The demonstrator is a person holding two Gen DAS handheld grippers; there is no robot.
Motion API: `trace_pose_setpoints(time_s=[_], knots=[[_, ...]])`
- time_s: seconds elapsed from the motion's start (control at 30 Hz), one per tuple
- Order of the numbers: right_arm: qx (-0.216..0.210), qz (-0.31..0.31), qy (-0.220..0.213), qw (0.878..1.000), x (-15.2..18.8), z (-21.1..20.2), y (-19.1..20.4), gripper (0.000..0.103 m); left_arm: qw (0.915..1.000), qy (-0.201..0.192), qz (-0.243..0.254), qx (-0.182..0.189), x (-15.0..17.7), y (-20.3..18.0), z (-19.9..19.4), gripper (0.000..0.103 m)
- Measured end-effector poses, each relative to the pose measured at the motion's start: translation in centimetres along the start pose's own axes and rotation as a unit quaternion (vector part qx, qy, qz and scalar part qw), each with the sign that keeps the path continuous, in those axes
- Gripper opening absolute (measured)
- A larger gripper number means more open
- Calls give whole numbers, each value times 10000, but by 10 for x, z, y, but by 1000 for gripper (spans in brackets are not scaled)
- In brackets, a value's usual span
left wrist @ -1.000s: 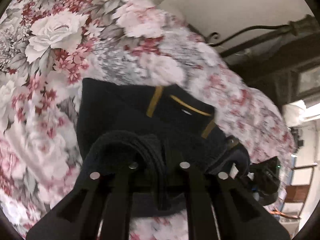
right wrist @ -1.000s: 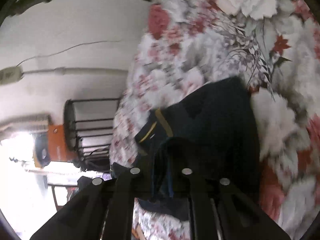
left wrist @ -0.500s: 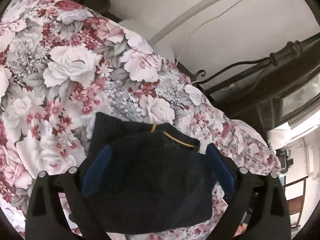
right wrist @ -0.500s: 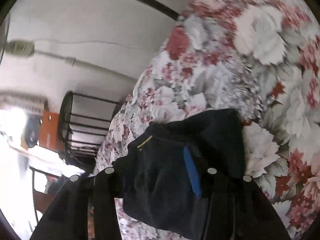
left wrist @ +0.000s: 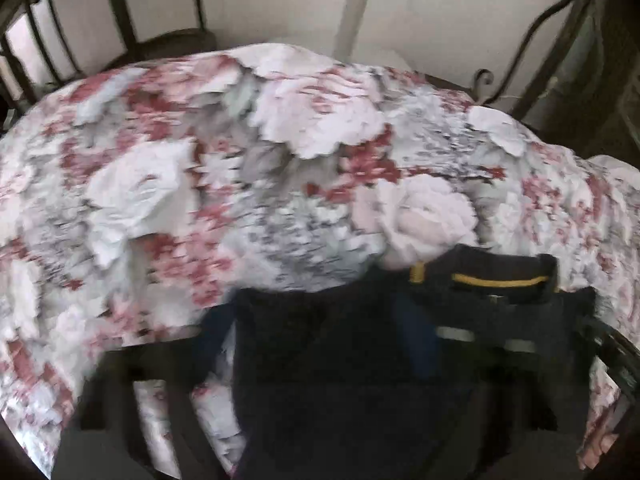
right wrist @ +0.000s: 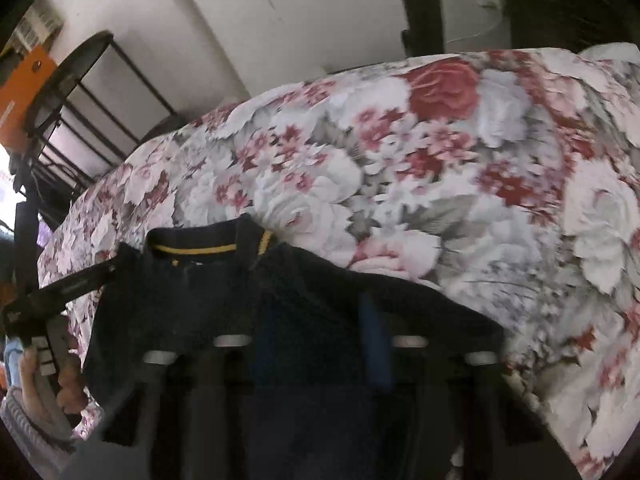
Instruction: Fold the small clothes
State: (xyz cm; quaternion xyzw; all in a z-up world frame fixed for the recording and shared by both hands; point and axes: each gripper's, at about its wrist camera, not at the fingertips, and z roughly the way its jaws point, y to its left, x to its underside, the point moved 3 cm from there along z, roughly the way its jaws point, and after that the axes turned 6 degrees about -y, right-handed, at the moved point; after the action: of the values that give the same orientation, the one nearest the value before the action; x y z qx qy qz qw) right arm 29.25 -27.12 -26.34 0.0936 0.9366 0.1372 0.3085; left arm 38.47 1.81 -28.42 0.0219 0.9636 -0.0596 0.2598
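A small dark navy garment with a yellow-trimmed collar (left wrist: 496, 280) lies folded on the floral bed sheet (left wrist: 240, 184). In the left wrist view my left gripper (left wrist: 316, 344) is open above the garment (left wrist: 340, 380), its blue pads spread apart and holding nothing. In the right wrist view the garment (right wrist: 200, 300) lies low and left, collar at the far end. My right gripper (right wrist: 316, 344) is open over it, blue pads apart. The left gripper also shows at the left edge of the right wrist view (right wrist: 60, 288). Both views are motion-blurred.
The floral sheet (right wrist: 440, 160) covers the whole bed. A dark metal bed frame (left wrist: 552, 32) and white wall stand behind. A black wire rack (right wrist: 80, 92) and an orange object (right wrist: 24, 92) stand past the bed's far left.
Both grippers opened and let go of the garment, which now lies folded on the sheet. Both have pulled back and swung round; the views are level with the bed.
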Motion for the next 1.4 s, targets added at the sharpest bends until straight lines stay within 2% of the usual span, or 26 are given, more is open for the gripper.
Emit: trace_pose_setpoints(time_s=[0.03, 0.1, 0.17, 0.2, 0.27, 0.37, 0.43, 0.5, 0.53, 0.6, 0.67, 0.7, 0.73, 0.77, 0.83, 0.9, 0.97, 1.0, 1.03, 1.07, 1.1, 1.13, 1.17, 1.23, 1.3, 1.4], knots=[[-50, -19, -37, 10000, -1, -1, 3, 7, 9999, 2, -18, 101, 0, 1, -2, 30], [-124, 61, -345, 9993, -3, -15, 3, 7, 9994, -137, -109, 315, -2, 6, -9, 7], [-59, 405, -440, 9982, -5, -18, -9, 7, 9992, -189, -216, 261, -5, 11, -7, 7], [6, 546, -298, 9981, -7, -9, -12, 7, 9996, -181, -194, 134, -6, 11, -1, 8], [206, 703, 96, 9973, 1, 17, -21, 10, 9984, -93, 237, -496, -2, 1, 14, 16], [253, 816, 34, 9963, 1, 16, -23, 15, 9900, -262, 864, -1079, -3, -22, 16, 20], [198, 854, -252, 9958, -2, -7, -20, 19, 9918, -456, 823, -864, -4, -26, -3, 27], [91, 744, -552, 9957, 0, -34, -14, 23, 9941, -772, 609, -468, 1, -25, -34, 53], [-55, 680, -622, 9957, 6, -45, -8, 30, 9936, -950, 556, -241, 8, -26, -50, 59], [-284, 540, -563, 9965, 24, -55, 4, 38, 9934, -1001, 558, 77, 24, -32, -62, 73], [-364, 396, -231, 9983, 47, -45, 13, 39, 9941, -727, 746, 305, 48, -46, -54, 76], [-235, 352, 63, 9991, 62, -31, 12, 39, 9935, -499, 1017, 98, 64, -54, -37, 81], [-80, 271, 137, 9995, 74, -22, 7, 39, 9906, -174, 1312, -335, 80, -59, -12, 87], [-24, 169, 57, 9998, 77, -20, 6, 35, 9885, -85, 1430, -475, 88, -58, 2, 92], [178, 71, 79, 9998, 74, -26, 9, 30, 9899, -283, 1303, -485, 90, -54, -2, 93], [246, 49, -44, 9997, 67, -47, 18, 34, 9919, -242, 1141, -513, 84, -52, -18, 90], [212, -338, -283, 9988, 71, -73, 32, 47, 9922, -472, 1080, -403, 84, -51, -42, 90], [278, -498, -290, 9980, 78, -80, 33, 60, 9925, -573, 1050, -268, 89, -50, -54, 93], [367, -625, -189, 9972, 88, -80, 35, 65, 9928, -547, 1041, -212, 96, -49, -57, 95], [554, -786, 226, 9951, 107, -67, 34, 65, 9929, -463, 1065, -258, 103, -47, -53, 99], [686, -927, 553, 9918, 123, -53, 29, 65, 9914, -189, 1179, -526, 114, -47, -34, 99], [747, -1057, 573, 9899, 129, -46, 28, 66, 9892, 102, 1297, -678, 127, -50, -15, 99], [798, -1169, 561, 9883, 133, -43, 27, 66, 9888, 139, 1303, -715, 136, -47, -9, 99], [890, -1192, 652, 9867, 127, -46, 28, 68, 9891, 82, 1231, -798, 131, -48, -18, 99], [800, -1132, 780, 9873, 126, -52, 27, 75, 9886, 180, 1193, -905, 126, -50, -27, 99], [658, -918, 848, 9900, 133, -73, 27, 85, 9883, 18, 1124, -1026, 124, -47, -56, 99]])
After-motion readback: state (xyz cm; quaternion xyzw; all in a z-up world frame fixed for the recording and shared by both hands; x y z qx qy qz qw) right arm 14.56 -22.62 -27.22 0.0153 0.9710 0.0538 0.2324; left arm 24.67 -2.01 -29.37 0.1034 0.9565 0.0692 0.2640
